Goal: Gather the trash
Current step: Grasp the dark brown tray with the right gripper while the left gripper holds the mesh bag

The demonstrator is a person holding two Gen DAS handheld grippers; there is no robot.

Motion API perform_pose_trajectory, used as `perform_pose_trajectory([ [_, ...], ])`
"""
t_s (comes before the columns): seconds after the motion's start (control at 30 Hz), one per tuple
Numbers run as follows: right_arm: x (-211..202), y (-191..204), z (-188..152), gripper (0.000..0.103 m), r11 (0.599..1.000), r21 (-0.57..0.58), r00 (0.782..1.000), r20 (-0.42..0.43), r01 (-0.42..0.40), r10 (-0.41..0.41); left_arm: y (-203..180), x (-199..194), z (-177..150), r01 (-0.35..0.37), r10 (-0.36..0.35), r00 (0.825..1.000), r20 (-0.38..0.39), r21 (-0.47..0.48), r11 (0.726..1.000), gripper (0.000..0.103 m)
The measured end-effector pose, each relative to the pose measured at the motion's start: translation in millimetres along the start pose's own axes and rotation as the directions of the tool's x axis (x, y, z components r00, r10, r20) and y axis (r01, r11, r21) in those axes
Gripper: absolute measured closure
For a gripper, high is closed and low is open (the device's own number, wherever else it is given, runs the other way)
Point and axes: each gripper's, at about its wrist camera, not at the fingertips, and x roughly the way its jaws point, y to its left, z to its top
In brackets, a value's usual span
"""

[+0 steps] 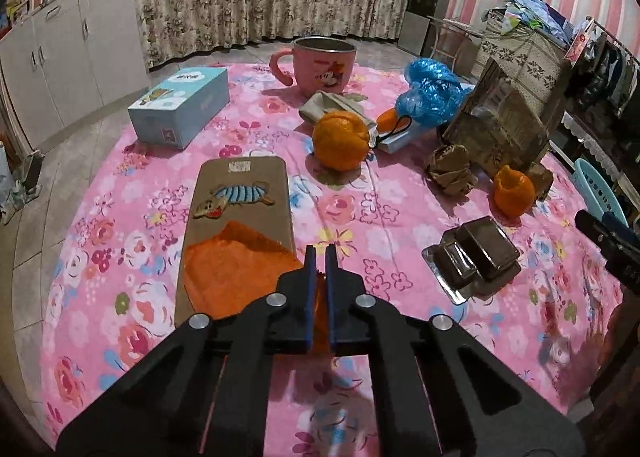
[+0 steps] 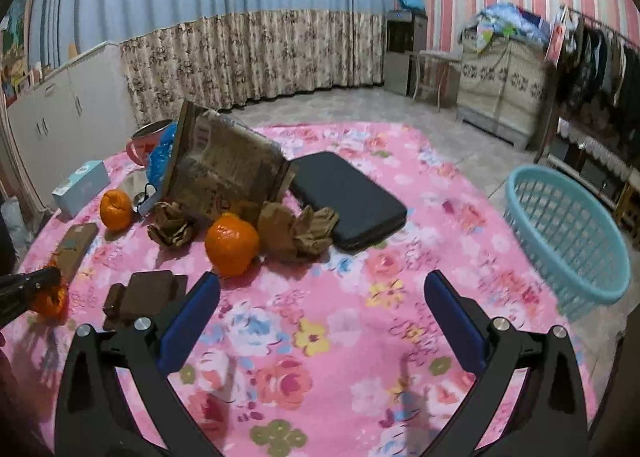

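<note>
The orange net [image 1: 236, 273] lies on a brown card [image 1: 240, 209] directly ahead of the left claw [image 1: 320, 253], its near corner pinched between the blue pads; in the right wrist view the same net [image 2: 50, 299] bunches at that claw's tip at far left. The right claw [image 2: 322, 289] hangs over bare cloth, with a peel [image 2: 232, 243], crumpled paper [image 2: 296, 233] and a foil tray [image 2: 144, 295] ahead and to its left, and a blue basket [image 2: 568, 233] off the edge to its right.

The surface [image 1: 360, 217] wears a pink floral cloth; on it stand a tissue box [image 1: 180, 105], a pink mug [image 1: 320, 65], a blue bag [image 1: 432, 93], a tilted paper bag [image 1: 504, 117] and a black case [image 2: 348, 199]; beyond are a tiled floor, floral curtain, white cabinets and striped walls.

The left claw is closed narrow on the net; the right claw stands wide, holding nothing.
</note>
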Motion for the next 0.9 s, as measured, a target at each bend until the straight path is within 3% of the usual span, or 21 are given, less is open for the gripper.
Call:
perform_pose_trajectory([
  [0.13,-1.5,17.7,-1.0,0.003,0.999,-0.028,0.999,-0.009,-0.037,0.037,1.8,-7.9,9.6,-0.012,0.012,1.000,0.021,0.021,1.000,0.102],
  [0.3,3.5,67.0,-6.1,0.003,0.989,-0.113,0.995,-0.042,-0.095,0.090,7.4,-19.2,21.3,-0.050,0.045,0.997,0.066,0.071,0.996,0.102],
  [0.53,20.1,110.0,-19.5,0.005,0.969,-0.204,0.985,-0.128,-0.142,0.118,33.2,-19.1,20.3,-0.032,0.031,0.998,0.053,0.025,0.999,0.102],
  [0.63,30.9,110.5,-20.6,0.020,0.967,-0.184,0.971,-0.193,-0.177,0.141,36.3,-18.9,17.0,-0.024,0.023,0.999,0.049,0.018,1.000,0.102],
  [0.7,35.2,109.0,-21.8,0.024,0.969,-0.159,0.965,-0.214,-0.188,0.152,34.9,-19.1,15.5,-0.027,0.025,0.998,0.049,0.028,0.999,0.102],
  [0.9,35.4,112.5,-20.4,0.041,0.959,-0.173,0.958,-0.218,-0.225,0.185,32.8,-20.1,13.1,-0.025,0.022,0.998,0.051,0.042,0.999,0.102],
])
